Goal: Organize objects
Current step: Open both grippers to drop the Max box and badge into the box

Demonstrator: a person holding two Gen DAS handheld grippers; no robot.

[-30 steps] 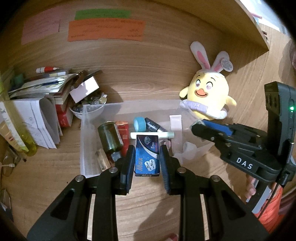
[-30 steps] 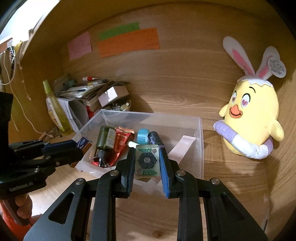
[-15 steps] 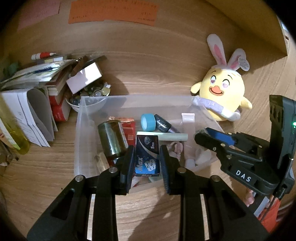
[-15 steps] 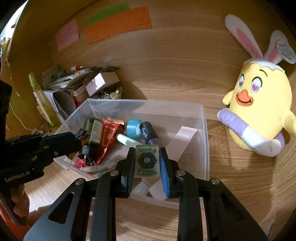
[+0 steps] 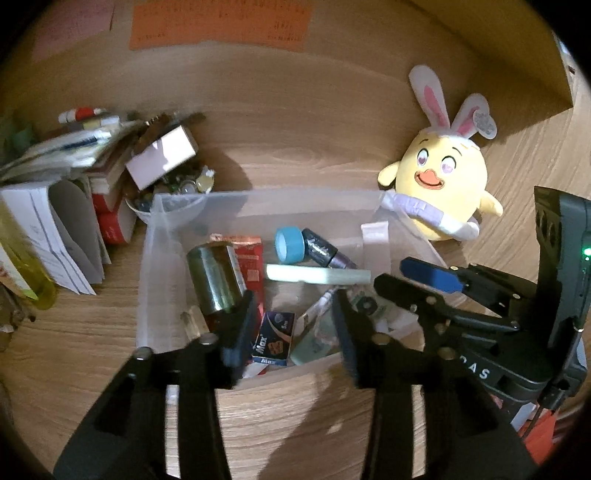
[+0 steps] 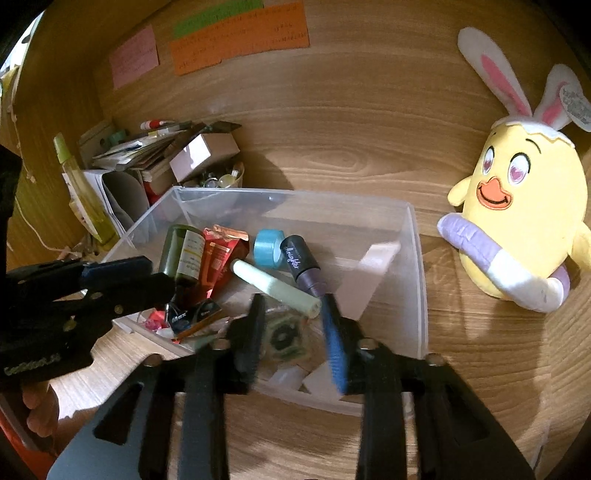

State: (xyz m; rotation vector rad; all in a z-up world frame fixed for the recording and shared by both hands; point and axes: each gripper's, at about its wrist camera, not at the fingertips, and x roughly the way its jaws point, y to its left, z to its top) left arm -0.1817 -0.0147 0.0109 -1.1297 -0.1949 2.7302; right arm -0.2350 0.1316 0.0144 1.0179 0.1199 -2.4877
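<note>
Wood-grain desk (image 5: 295, 424) and back wall, with colored paper notes (image 6: 240, 35) stuck up high, frame a clear plastic bin (image 6: 415, 258) beside a yellow chick toy (image 6: 517, 221). Both tools hang over the bin's near edge with jaws spread wide. The left gripper (image 5: 291, 325) is above a blue box (image 5: 273, 338) lying in the bin, and the right gripper (image 6: 293, 332) is above a green tape dispenser (image 6: 284, 338) (blurred, so contact is unclear). Both look released, so the drop-off seems done; next likely means lifting clear toward the cluttered book pile (image 5: 74, 177).
</note>
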